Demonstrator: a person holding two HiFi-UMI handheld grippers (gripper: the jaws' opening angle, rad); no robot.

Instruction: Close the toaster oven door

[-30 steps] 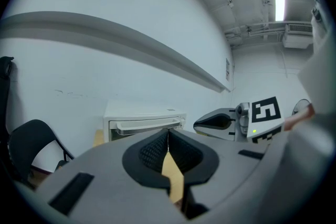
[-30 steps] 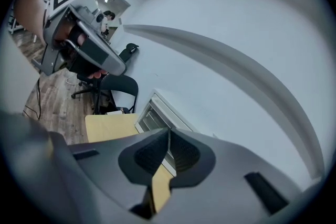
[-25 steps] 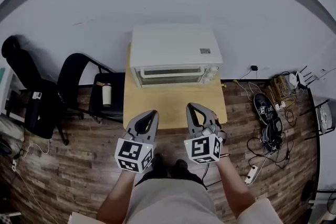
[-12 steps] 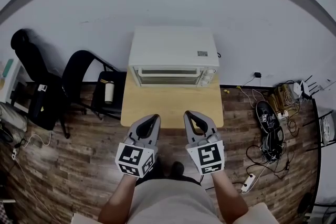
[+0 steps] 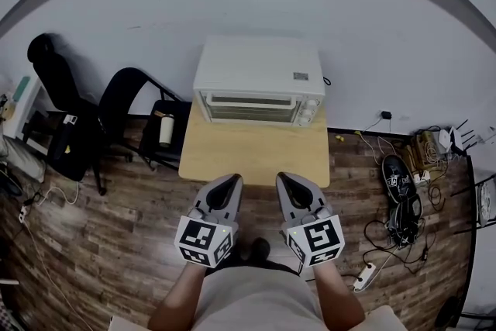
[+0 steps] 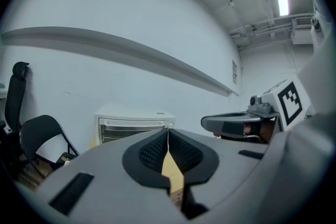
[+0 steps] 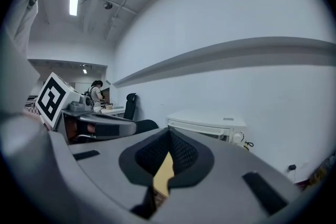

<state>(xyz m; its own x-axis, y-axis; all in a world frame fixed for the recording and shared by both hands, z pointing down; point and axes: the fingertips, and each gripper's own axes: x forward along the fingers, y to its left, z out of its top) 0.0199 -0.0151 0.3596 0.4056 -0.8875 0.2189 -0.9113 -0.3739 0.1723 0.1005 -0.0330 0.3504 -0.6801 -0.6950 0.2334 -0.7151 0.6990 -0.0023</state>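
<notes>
the toaster oven door (image 5: pixel 252 109) looks shut, so my left gripper (image 5: pixel 229 181) and right gripper (image 5: pixel 287 179) hang clenched, empty, well short of it.

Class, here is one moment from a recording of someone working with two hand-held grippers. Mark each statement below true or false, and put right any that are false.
1. The toaster oven sits on a wooden table by the wall. True.
2. The oven door hangs open. False: it is shut, flat against the oven front.
3. The left gripper grips the door handle. False: its jaws are together on nothing, well short of the oven.
4. The right gripper is shut and empty. True.
5. A black chair stands left of the table. True.
</notes>
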